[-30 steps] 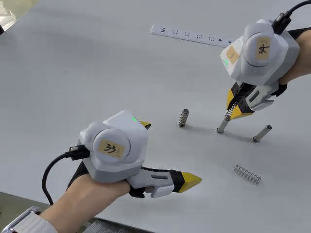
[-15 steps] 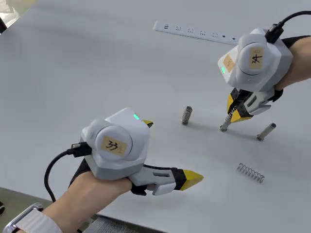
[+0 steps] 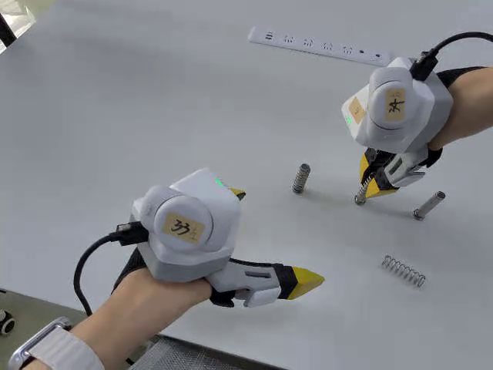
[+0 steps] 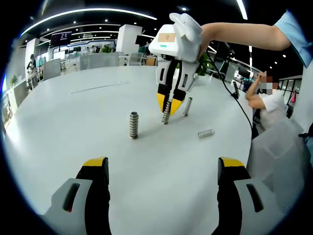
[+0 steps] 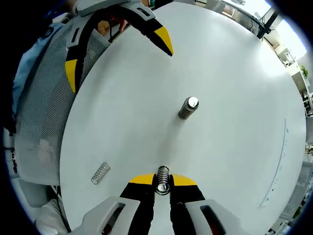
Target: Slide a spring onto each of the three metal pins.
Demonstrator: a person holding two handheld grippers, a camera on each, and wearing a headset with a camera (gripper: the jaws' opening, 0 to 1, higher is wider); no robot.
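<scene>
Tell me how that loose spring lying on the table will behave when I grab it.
The loose spring lies on its side on the smooth table, so it will probably roll if nudged sideways. Its open, thin-wire coils suggest it is light and may squash or bend under a hard pinch. The round wire could also slip between closing jaws.

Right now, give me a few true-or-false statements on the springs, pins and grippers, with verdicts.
1. The left gripper is open, holding nothing. True.
2. The right gripper is shut on a spring at the middle pin. True.
3. All three pins carry springs. False: the rightmost pin in the head view is bare.
4. The loose spring stands upright. False: it lies flat on the table.
</scene>
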